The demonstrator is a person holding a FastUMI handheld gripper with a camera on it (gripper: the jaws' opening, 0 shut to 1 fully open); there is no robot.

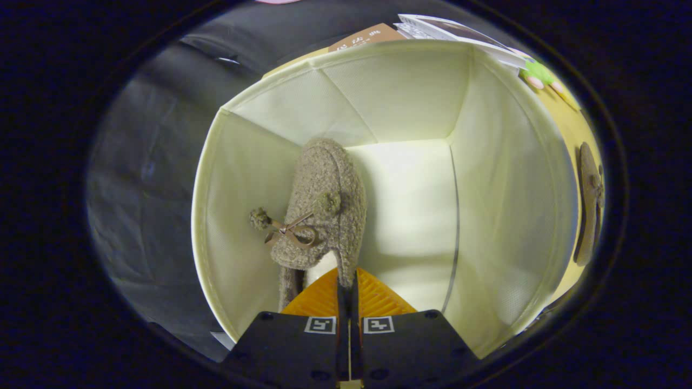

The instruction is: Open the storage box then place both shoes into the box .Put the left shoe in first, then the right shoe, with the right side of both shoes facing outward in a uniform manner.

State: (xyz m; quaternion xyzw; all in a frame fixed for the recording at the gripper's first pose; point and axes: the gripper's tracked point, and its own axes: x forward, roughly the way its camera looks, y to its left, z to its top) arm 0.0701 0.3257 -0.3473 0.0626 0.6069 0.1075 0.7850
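I look down into an open cream fabric storage box (508,178). A fuzzy brown shoe (324,205) with a small bow and pompoms hangs toe-down inside it, near the box's left wall. My gripper (347,281) is shut on the shoe's heel rim, both fingers pressed together on the thin edge. The shoe's toe points toward the box floor (411,194). The second brown shoe (589,205) lies outside the box on the yellow table (573,129), to the right of the box's right wall.
Papers and a brown card (373,37) lie beyond the box's far wall. A small green toy (538,73) sits on the yellow table at the far right. Dark cloth (146,178) hangs to the left of the box.
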